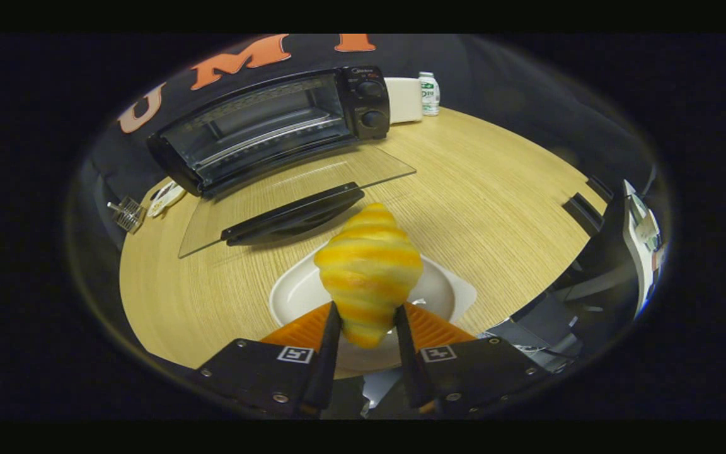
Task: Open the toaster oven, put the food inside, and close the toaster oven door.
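Right now I am holding the croissant (368, 268) in the gripper (367, 331), with both fingers pressing on its near, tapering end and the rest of the pastry pointing ahead of them. It is hanging above the white plate (448, 293), and I cannot tell whether its underside is touching the dish or is clear of it. Beyond it the toaster oven (268, 129) is standing on the wooden table (495, 195) with its glass door (300, 189) folded down flat toward me and the wire rack showing inside, so I am judging the opening step done and the carry as the step in hand.

I am treating the croissant as light and soft; its glossy, evenly ridged skin suggests it may be a model, perhaps a little slick. A grip on the narrow tail is leaving most of the bulk hanging forward, so I am expecting it to want to pivot or slide out if I tilt sharply. Taking hold nearer the thick middle would be steadier, though gentle pressure matters if the thing squashes. A small bottle (428, 93) is standing beside the oven, well apart from my path.
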A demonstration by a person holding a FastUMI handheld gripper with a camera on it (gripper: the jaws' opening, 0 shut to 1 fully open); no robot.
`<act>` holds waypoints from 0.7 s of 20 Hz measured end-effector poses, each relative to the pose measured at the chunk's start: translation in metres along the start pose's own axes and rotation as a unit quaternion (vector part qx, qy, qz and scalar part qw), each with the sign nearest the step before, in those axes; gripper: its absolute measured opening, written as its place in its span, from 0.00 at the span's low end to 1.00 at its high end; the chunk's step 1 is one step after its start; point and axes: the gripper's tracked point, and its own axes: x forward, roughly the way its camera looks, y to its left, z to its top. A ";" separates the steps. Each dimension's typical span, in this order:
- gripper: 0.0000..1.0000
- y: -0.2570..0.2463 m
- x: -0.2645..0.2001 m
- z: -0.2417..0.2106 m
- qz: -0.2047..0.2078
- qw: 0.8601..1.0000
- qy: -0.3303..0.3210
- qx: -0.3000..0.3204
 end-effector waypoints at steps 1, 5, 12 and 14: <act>0.43 0.000 -0.004 -0.001 0.007 1.000 0.002 0.011; 0.38 -0.003 -0.033 0.015 0.039 0.997 -0.007 0.065; 0.37 0.011 -0.061 0.084 0.104 0.986 -0.061 0.114; 0.38 0.024 -0.061 0.100 0.131 0.981 -0.064 0.125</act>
